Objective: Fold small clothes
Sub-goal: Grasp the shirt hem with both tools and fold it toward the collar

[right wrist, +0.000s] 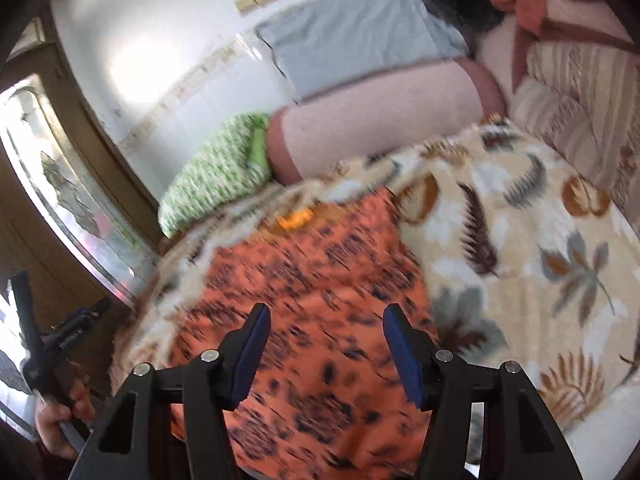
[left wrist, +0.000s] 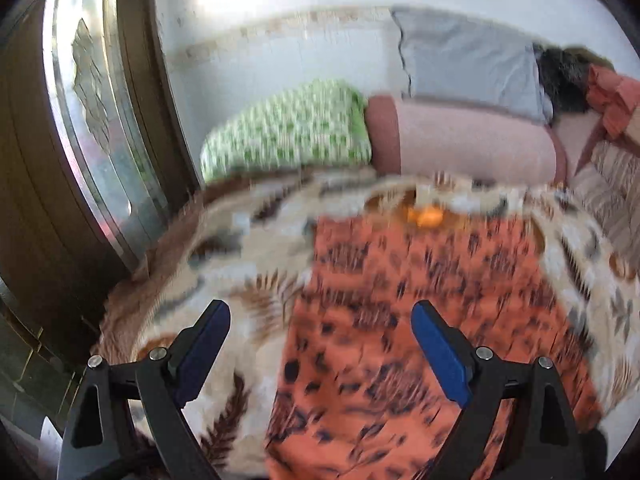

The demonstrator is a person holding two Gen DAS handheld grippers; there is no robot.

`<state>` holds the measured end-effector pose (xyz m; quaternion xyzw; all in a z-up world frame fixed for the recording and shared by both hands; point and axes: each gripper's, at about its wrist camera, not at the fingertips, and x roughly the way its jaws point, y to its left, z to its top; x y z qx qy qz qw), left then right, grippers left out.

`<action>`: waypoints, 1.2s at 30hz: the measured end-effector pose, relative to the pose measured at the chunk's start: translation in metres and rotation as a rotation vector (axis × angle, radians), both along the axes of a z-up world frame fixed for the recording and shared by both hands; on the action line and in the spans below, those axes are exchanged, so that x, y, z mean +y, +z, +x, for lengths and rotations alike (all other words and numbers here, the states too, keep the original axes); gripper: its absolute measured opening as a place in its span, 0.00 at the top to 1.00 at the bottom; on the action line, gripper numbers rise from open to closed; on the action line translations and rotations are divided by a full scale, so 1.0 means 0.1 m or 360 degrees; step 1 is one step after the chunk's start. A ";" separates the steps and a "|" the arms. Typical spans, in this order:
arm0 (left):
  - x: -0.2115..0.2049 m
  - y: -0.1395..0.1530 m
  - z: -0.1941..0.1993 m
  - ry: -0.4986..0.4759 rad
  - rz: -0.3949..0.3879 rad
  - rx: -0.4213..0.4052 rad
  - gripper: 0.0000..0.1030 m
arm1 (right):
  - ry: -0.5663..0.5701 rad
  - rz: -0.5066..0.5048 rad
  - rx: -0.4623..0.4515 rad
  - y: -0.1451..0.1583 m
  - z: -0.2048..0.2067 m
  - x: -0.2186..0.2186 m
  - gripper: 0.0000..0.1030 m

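An orange garment with dark spots (left wrist: 400,320) lies spread flat on a leaf-patterned blanket (left wrist: 240,248). My left gripper (left wrist: 320,316) hangs above the garment's left edge, jaws wide open, nothing between the blue pads (left wrist: 436,352). In the right wrist view the same orange garment (right wrist: 312,280) fills the lower middle. My right gripper (right wrist: 324,320) hovers over it, open, with only cloth seen below the gap. The picture is smeared by motion. A small yellow-orange patch (right wrist: 296,216) shows at the garment's far end.
A green patterned pillow (left wrist: 288,132), a pink bolster (left wrist: 472,140) and a grey pillow (left wrist: 468,60) line the white wall behind. A glazed wooden door (left wrist: 92,120) stands left. Striped cushions (right wrist: 580,92) lie at right. A hand on the left gripper's handle (right wrist: 56,408) shows at lower left.
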<state>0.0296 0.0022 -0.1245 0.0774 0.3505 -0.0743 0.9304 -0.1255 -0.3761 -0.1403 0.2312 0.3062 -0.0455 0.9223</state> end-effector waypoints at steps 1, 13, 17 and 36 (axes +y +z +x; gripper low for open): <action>0.11 -0.14 0.01 -0.0018 -0.0020 0.0073 0.11 | -0.0019 0.0012 0.0059 -0.13 -0.04 -0.11 0.39; 0.95 -1.28 -0.16 -0.0083 -0.0066 0.0622 0.11 | 0.0018 0.0562 0.0518 -1.60 -0.24 -0.77 0.39; 1.06 -1.25 -0.08 -0.0070 -0.0178 0.0630 0.11 | 0.0112 0.0686 0.0626 -1.72 -0.12 -0.65 0.40; 1.15 -1.33 -0.04 -0.0146 -0.0518 0.0807 0.23 | 0.0157 0.0647 0.0401 -0.95 -0.02 -0.27 0.89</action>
